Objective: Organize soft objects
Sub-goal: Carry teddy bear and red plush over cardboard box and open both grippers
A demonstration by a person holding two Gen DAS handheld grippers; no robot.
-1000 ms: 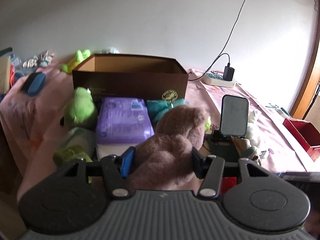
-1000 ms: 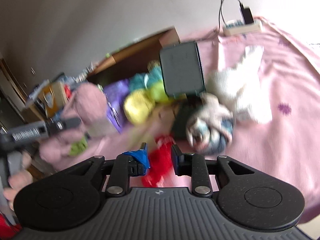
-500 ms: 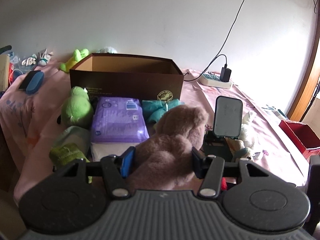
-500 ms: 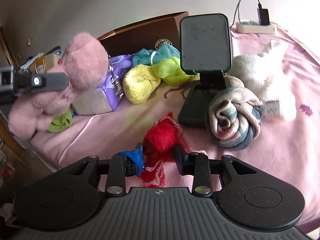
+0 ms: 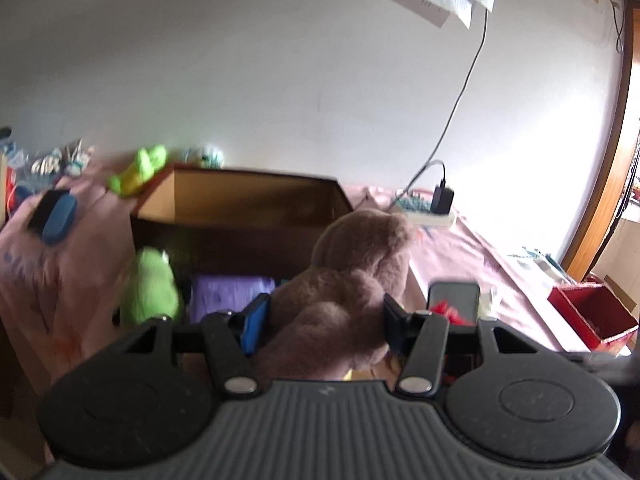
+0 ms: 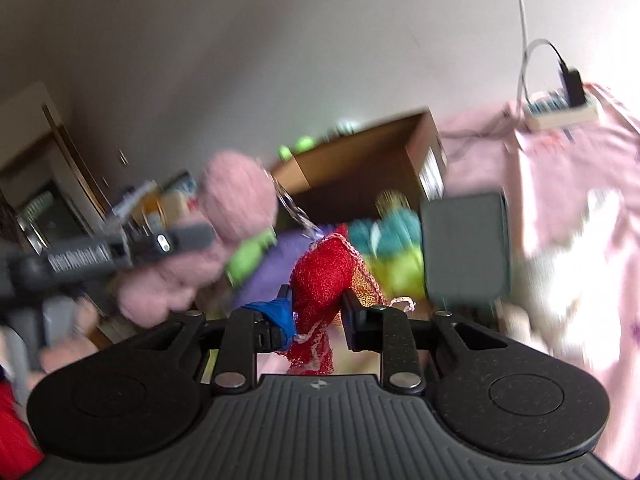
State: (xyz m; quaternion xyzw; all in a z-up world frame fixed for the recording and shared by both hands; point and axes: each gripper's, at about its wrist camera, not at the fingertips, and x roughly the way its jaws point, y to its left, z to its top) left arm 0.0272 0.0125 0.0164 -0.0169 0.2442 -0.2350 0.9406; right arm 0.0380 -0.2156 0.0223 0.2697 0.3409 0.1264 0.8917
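Observation:
My left gripper [image 5: 323, 322] is shut on a dusty-pink plush toy [image 5: 344, 292] and holds it up in front of the open brown cardboard box [image 5: 240, 216]. The plush also shows in the right wrist view [image 6: 224, 220], with the left gripper [image 6: 120, 250] clamped on it. My right gripper [image 6: 316, 316] is shut on a red mesh sponge [image 6: 322, 276] and holds it above the pink cloth. A green plush frog [image 5: 150, 288] and a purple pack [image 5: 232, 292] lie before the box.
A phone on a stand [image 6: 466, 250] stands to the right of the sponge, with teal and yellow sponges [image 6: 394, 248] behind and a white plush [image 6: 568, 256] at right. A power strip [image 5: 424, 212] lies by the wall. A red box [image 5: 592, 314] sits at right.
Both grippers have risen. The right gripper has lifted the red sponge off the cloth. The left gripper has carried the pink plush higher, toward the box.

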